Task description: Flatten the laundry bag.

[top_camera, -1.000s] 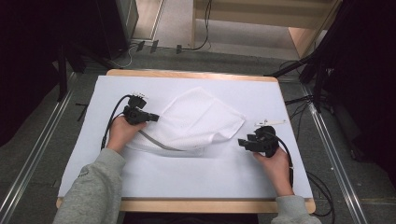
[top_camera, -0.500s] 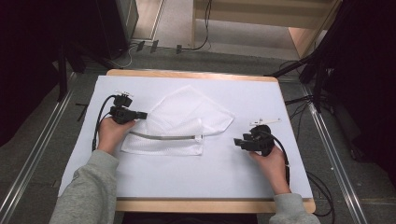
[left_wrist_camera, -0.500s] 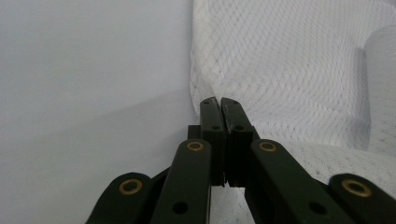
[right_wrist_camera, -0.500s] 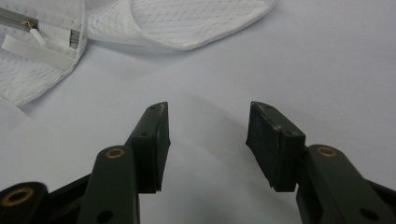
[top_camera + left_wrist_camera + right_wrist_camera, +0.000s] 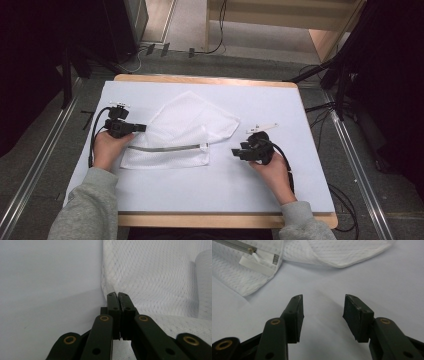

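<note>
The white mesh cloth bag [image 5: 180,135] lies on a smooth matt table cover [image 5: 280,105].

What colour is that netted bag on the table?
White, a fine mesh weave. The bag shows best in the left gripper view.

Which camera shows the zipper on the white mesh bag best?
The high view: the zipper runs its full length across the mesh bag. The right gripper view catches its pull end; the left gripper view has mesh without it.
</note>
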